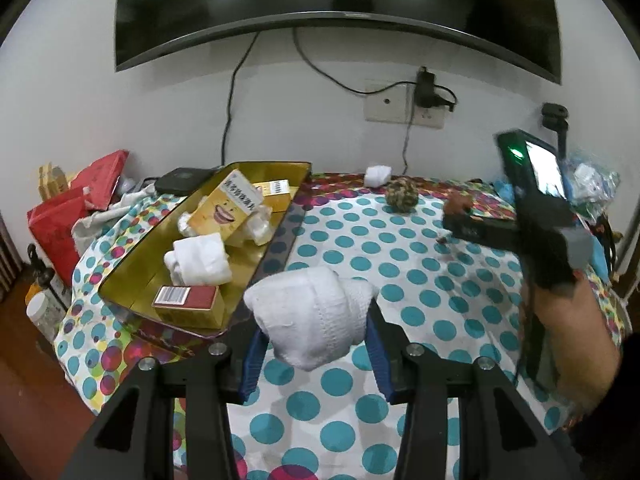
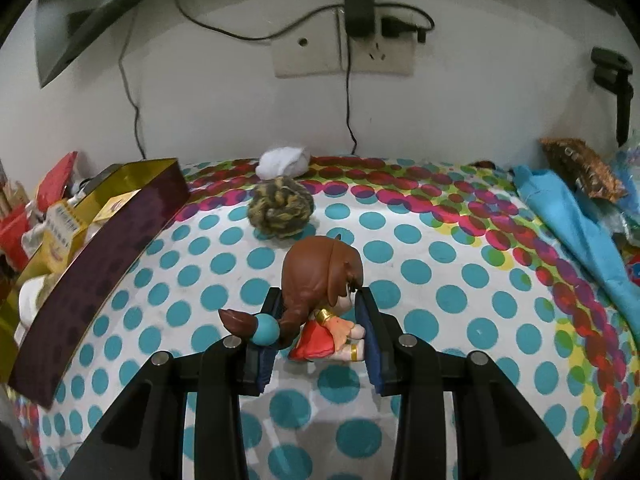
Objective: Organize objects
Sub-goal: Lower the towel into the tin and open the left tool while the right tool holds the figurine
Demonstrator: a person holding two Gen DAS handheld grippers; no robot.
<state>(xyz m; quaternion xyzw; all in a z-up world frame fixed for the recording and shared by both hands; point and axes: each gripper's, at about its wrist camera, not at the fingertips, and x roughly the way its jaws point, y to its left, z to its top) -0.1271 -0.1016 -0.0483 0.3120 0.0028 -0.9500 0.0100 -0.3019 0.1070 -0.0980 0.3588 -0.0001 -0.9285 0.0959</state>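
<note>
- The left gripper (image 1: 316,344) has its jaws pinching a white rolled cloth (image 1: 310,316), held up off the polka-dot surface (image 1: 400,300), just right of the gold tray's near corner.
- The gold tray (image 1: 280,168) stands at the left of the surface. Inside it lie a yellow box with a smiling mouth (image 1: 226,210), another white cloth roll (image 1: 200,260), a red-and-gold box with a barcode (image 1: 186,304) at the near end, and an orange box (image 1: 276,194) at the far end.
- The right gripper (image 2: 320,320) has its jaws closed in on a small doll figure (image 2: 326,300) with brown hair and a red dress. The right pad meets the doll's face; the left one lies against its braid. No earlier picture bears on this.
- Whether the doll's base touches the surface I cannot tell.
- Beyond the doll, a yellow-and-dark yarn ball (image 2: 280,210) lies on the surface, and a small white bundle (image 2: 284,162) sits behind it, near the wall.
- A blue cloth (image 2: 568,208) is heaped at the far right edge.
- In the left wrist view, a person's hand (image 1: 568,320) grips the right gripper's handle at the right.
</note>
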